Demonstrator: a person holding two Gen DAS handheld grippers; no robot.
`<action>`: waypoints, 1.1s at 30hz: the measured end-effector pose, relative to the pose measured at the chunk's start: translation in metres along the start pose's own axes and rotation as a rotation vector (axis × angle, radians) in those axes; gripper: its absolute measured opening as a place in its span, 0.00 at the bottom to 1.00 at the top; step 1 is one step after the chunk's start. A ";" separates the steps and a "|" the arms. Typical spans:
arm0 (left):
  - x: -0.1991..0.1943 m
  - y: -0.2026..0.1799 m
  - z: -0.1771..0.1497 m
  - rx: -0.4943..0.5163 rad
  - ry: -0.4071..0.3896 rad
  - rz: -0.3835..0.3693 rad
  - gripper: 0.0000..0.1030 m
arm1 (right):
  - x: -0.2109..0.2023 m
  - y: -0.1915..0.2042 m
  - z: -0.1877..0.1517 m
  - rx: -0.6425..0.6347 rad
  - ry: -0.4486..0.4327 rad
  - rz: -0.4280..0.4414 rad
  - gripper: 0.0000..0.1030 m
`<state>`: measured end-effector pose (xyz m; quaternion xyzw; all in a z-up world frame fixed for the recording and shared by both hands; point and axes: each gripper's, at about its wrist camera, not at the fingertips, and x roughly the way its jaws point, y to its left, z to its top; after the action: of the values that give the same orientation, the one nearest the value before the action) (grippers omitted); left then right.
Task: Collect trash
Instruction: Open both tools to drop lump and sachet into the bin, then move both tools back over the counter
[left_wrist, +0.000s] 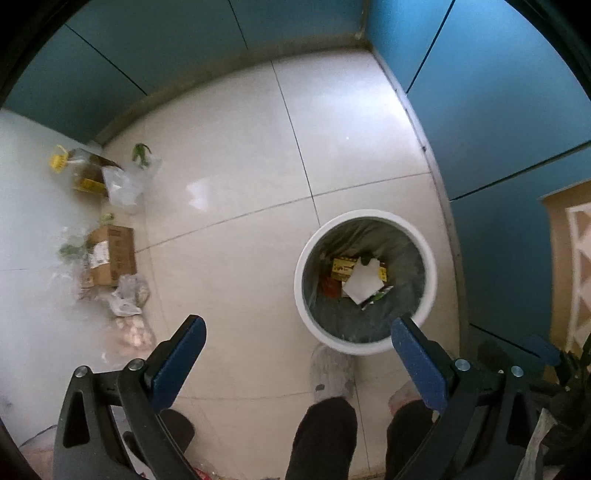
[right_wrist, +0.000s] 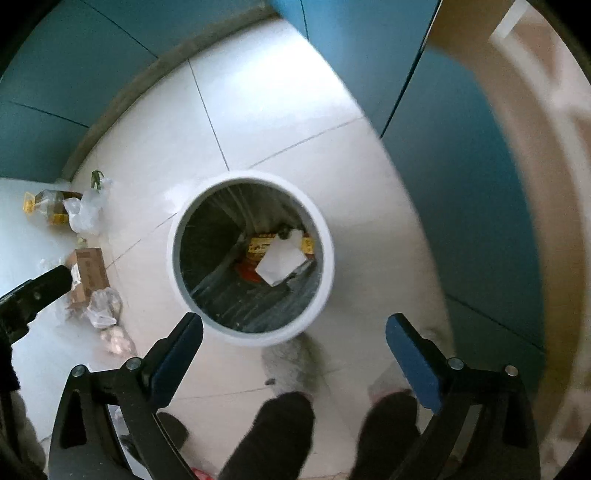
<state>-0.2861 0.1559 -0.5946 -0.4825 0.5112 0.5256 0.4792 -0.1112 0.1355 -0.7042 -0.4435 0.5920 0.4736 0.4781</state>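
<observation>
A round white trash bin (right_wrist: 251, 258) stands upright on the tiled floor (left_wrist: 229, 147), mouth up, white paper (right_wrist: 281, 261) inside. Both the left gripper (left_wrist: 297, 345) and right gripper (right_wrist: 293, 341) hover above, fingers spread, pinching nothing. A cardboard box (left_wrist: 110, 256) lies far left.

Glossy white floor (left_wrist: 236, 155) tiles with thin dark grout lines reflect pale light. Teal wall (left_wrist: 480, 122) panels meet in a corner above a grey skirting (left_wrist: 229, 70). A tan lattice shelf (left_wrist: 576, 258) stands at right.
</observation>
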 end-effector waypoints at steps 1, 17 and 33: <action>-0.011 -0.001 -0.003 0.002 -0.004 0.001 1.00 | -0.017 0.001 -0.001 -0.005 -0.007 -0.007 0.99; -0.240 -0.010 -0.066 0.037 -0.146 -0.025 1.00 | -0.298 0.006 -0.064 -0.067 -0.148 0.040 1.00; -0.430 -0.173 -0.074 0.269 -0.528 -0.013 1.00 | -0.529 -0.127 -0.116 0.141 -0.422 0.275 1.00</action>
<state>-0.0799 0.0801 -0.1793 -0.2646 0.4305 0.5574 0.6588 0.0751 0.0393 -0.1892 -0.2160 0.5652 0.5737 0.5520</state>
